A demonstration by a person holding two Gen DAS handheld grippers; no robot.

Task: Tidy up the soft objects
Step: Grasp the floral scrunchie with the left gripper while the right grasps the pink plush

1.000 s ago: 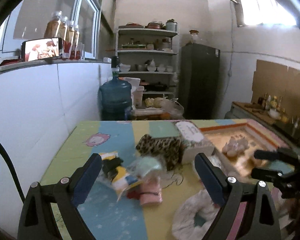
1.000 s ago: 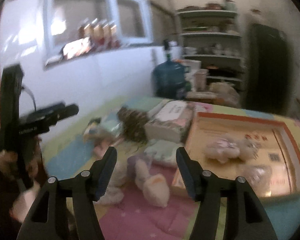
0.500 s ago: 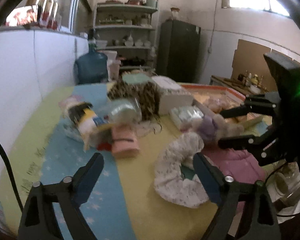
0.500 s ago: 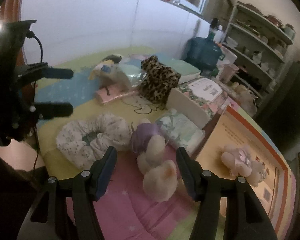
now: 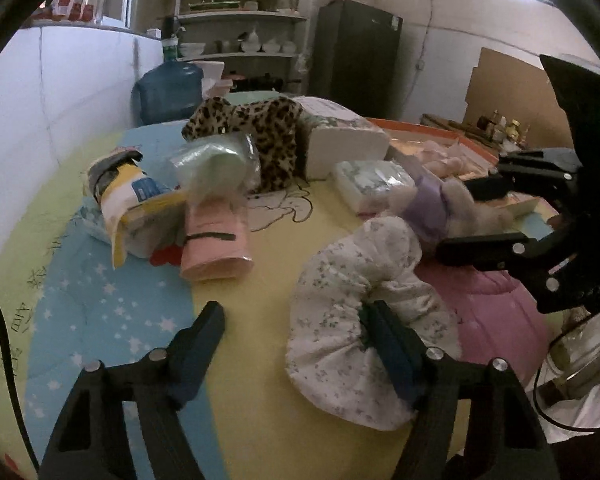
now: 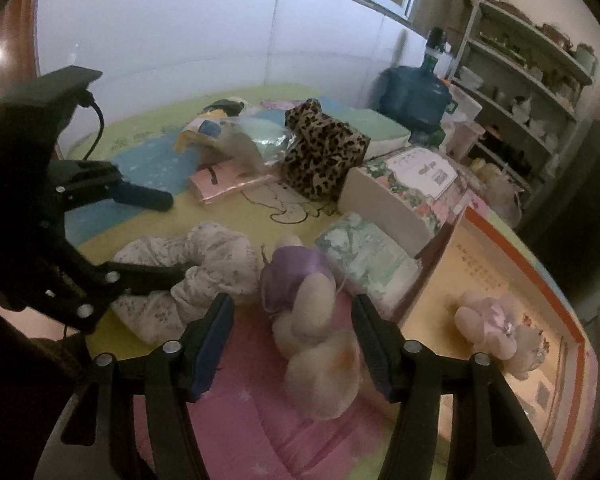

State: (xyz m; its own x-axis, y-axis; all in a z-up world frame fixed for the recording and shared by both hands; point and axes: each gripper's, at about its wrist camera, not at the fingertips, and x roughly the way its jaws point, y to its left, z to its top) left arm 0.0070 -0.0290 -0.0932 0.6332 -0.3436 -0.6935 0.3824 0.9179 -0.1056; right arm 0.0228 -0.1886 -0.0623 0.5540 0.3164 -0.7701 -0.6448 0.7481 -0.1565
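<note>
Soft things lie on a colourful mat (image 5: 112,320). A white floral U-shaped pillow (image 5: 340,304) lies in front; my left gripper (image 5: 296,332) is open, its right finger pressed into the pillow's middle; it also shows in the right wrist view (image 6: 148,236). A cream plush toy with a purple hood (image 6: 308,308) lies between the open fingers of my right gripper (image 6: 294,320), which also shows in the left wrist view (image 5: 488,216). A leopard-print pouch (image 5: 260,132), a pink roll (image 5: 216,240) and wrapped packs (image 5: 140,200) lie further back.
An orange-rimmed cardboard tray (image 6: 520,280) at the right holds a pink plush toy (image 6: 488,328). A white box (image 6: 404,188) and a tissue pack (image 6: 364,256) stand beside it. A blue water jug (image 5: 168,92), shelves (image 5: 244,20) and a dark cabinet (image 5: 356,52) are behind the mat. A white wall (image 5: 40,92) runs along the left.
Both grippers have come down and closer to the mat. My left one has moved onto the floral pillow. My right one has closed in around the hooded plush toy.
</note>
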